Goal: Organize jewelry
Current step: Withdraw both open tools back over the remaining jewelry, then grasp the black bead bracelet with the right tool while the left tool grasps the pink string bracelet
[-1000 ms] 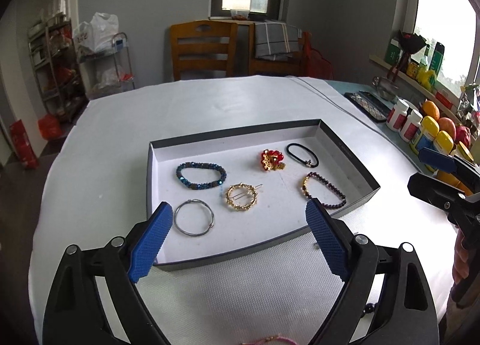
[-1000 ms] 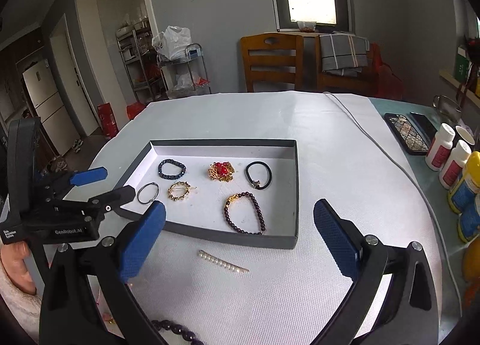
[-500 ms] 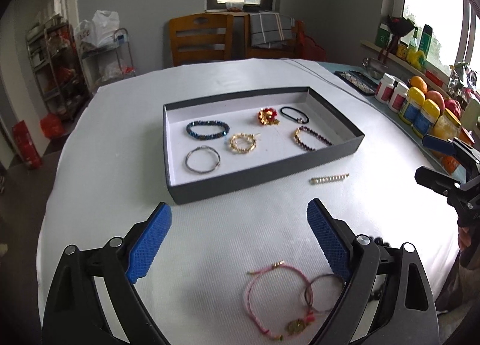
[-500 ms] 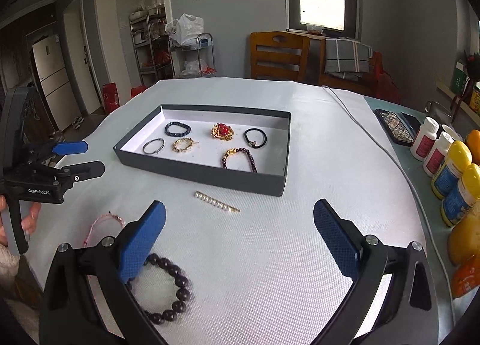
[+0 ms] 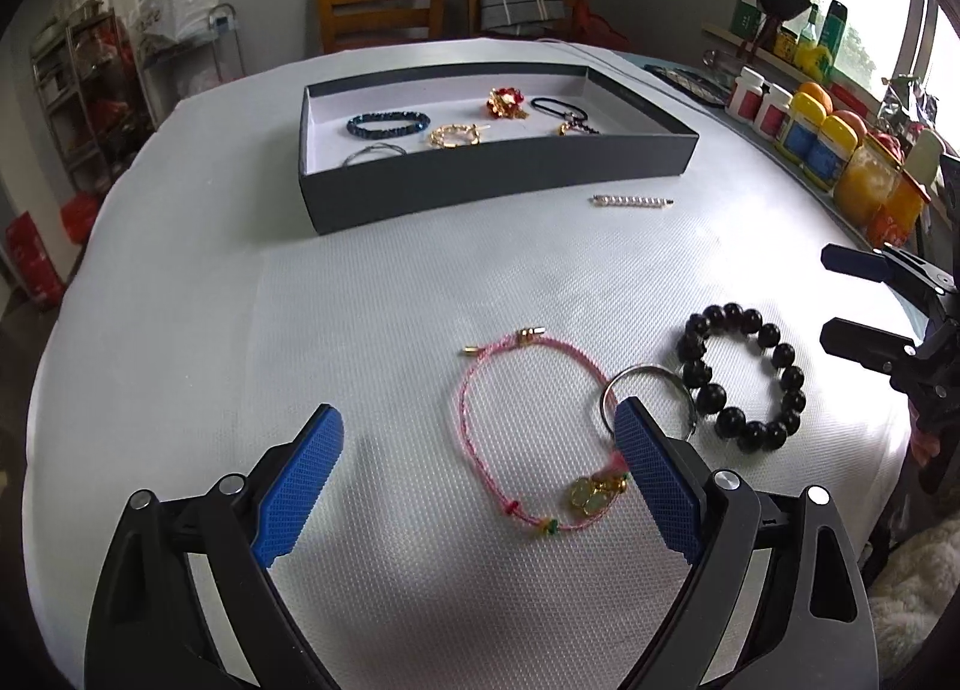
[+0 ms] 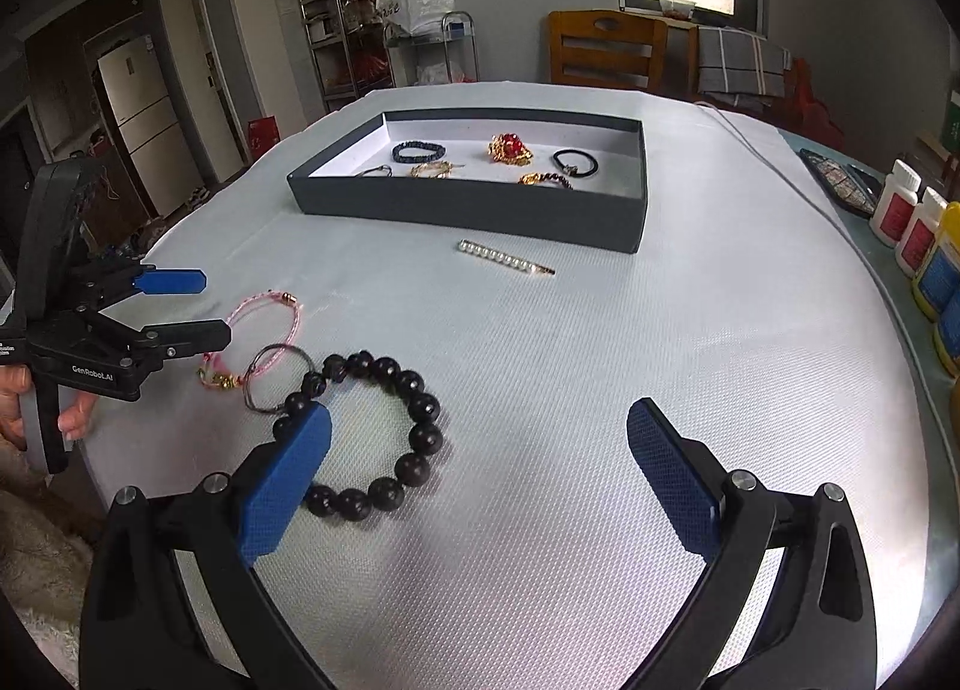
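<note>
A dark grey tray (image 5: 480, 192) (image 6: 480, 207) with a white floor holds several bracelets, a hair tie and a red-gold brooch. On the white tablecloth nearer to me lie a pink cord bracelet (image 5: 528, 432) (image 6: 264, 324), a thin metal ring (image 5: 648, 390) (image 6: 276, 375), a black bead bracelet (image 5: 744, 366) (image 6: 372, 432) and a pearl hair clip (image 5: 630, 201) (image 6: 504, 257). My left gripper (image 5: 477, 474) (image 6: 198, 309) is open and empty above the pink bracelet. My right gripper (image 6: 480, 468) (image 5: 840, 300) is open and empty beside the black bead bracelet.
Bottles and jars (image 5: 810, 132) line the table's right edge, with fruit behind. A dark patterned case (image 6: 840, 186) lies at the far right. Wooden chairs (image 6: 606, 48) stand behind the table. A cable (image 6: 780, 168) runs along the cloth right of the tray.
Both grippers have pulled back from the tray toward the table's near edge and lowered. The loose bracelets and ring have come into view under them. Both stay open.
</note>
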Demonstrator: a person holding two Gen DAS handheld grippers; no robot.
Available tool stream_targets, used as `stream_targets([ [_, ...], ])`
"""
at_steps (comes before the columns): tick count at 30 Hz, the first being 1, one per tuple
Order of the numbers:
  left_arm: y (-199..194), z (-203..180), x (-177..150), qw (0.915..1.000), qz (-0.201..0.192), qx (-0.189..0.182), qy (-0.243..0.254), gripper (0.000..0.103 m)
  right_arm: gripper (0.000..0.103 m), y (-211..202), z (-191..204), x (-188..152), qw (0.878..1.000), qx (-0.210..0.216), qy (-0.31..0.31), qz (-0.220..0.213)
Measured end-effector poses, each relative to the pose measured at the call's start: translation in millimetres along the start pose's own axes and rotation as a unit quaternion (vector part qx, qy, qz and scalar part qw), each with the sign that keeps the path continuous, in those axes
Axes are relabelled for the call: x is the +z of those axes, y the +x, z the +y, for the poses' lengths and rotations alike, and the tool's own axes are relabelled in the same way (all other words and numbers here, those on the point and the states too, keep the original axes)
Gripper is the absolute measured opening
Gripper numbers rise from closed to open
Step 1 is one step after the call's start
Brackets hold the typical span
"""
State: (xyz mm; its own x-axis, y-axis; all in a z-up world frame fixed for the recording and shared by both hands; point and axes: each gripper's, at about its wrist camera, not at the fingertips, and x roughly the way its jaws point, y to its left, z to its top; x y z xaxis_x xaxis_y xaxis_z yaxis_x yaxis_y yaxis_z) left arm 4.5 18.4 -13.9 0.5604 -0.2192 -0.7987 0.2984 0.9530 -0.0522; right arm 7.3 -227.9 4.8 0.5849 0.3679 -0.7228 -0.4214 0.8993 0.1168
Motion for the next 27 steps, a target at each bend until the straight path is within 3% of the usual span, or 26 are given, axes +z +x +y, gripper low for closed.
stream_targets([
  [10, -0.6, 3.8, -2.6, 0.9999, -0.001, 0.009, -0.007, 0.093, 0.097, 8.1, 8.8, -12.7, 1.0, 0.019, -0.005, 0.02],
  [19, 2.7, 3.3, 4.7, 0.9999, 0.003, 0.007, 0.011, 0.086, 0.097, 5.6, 6.9, -14.0, 1.0, 0.019, -0.006, 0.019],
  [24, 7.5, 5.6, 4.9, 0.9999, 0.009, 0.005, 0.011, 0.079, 0.087, 9.3, 9.5, -12.9, 0.999, 0.015, -0.013, 0.026],
  [27, 8.0, 6.3, 5.5, 0.9998, 0.01, 0.0, 0.015, 0.071, 0.075, 10.5, 9.1, -10.2, 0.999, 0.013, -0.013, 0.028],
])
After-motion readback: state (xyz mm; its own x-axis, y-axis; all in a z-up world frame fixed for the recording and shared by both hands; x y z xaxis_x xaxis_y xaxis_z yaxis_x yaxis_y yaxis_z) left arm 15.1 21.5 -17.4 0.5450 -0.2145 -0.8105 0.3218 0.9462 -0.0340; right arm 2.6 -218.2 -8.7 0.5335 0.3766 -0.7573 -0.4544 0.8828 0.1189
